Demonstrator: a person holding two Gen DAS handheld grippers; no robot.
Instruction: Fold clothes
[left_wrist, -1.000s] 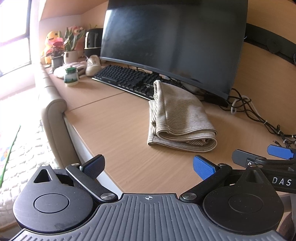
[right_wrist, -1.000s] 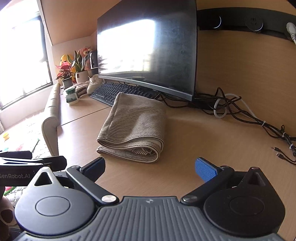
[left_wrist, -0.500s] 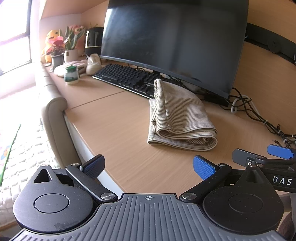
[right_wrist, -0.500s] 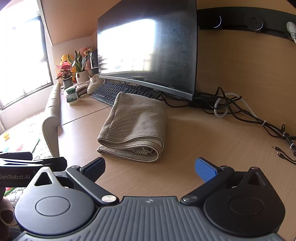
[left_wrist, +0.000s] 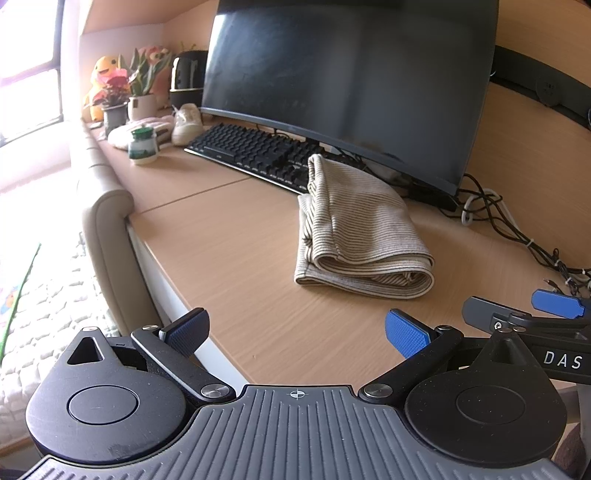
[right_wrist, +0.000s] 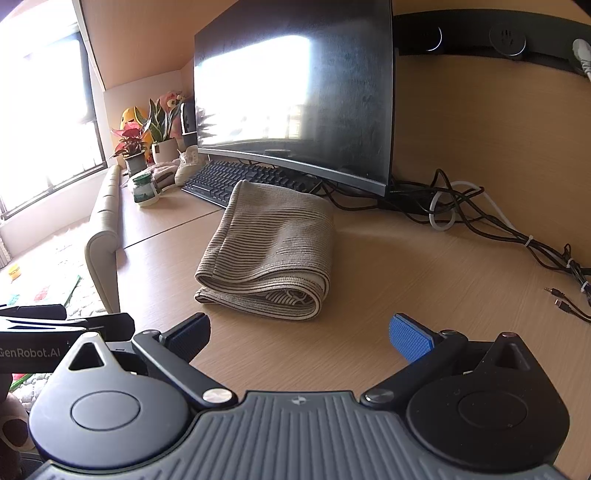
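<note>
left wrist view first: at far left the padded edge (left_wrist: 107, 221) runs along the desk (left_wrist: 229, 251). upper left, plants (left_wrist: 122, 88) and a small jar (left_wrist: 142, 144) sit by the window light. moving right, the keyboard (left_wrist: 255, 151) lies under the monitor (left_wrist: 351, 85). just right of centre, the cloth (left_wrist: 362, 229) lies folded flat on the desk, its far end touching the keyboard's near corner. cables (left_wrist: 509, 225) trail off at right. along the bottom, the left gripper (left_wrist: 295, 330) hangs over the desk's near edge, jaws wide apart, nothing between them, short of the cloth. at lower right the right gripper's blue tip pokes in.

right wrist view: the left gripper's arm shows at lower left. the cloth (right_wrist: 269, 247) sits centre frame, rolled fold facing the camera, apart from both grippers. cables (right_wrist: 480, 218) at right. the right gripper (right_wrist: 299, 332) at the bottom has its jaws spread wide, empty.
</note>
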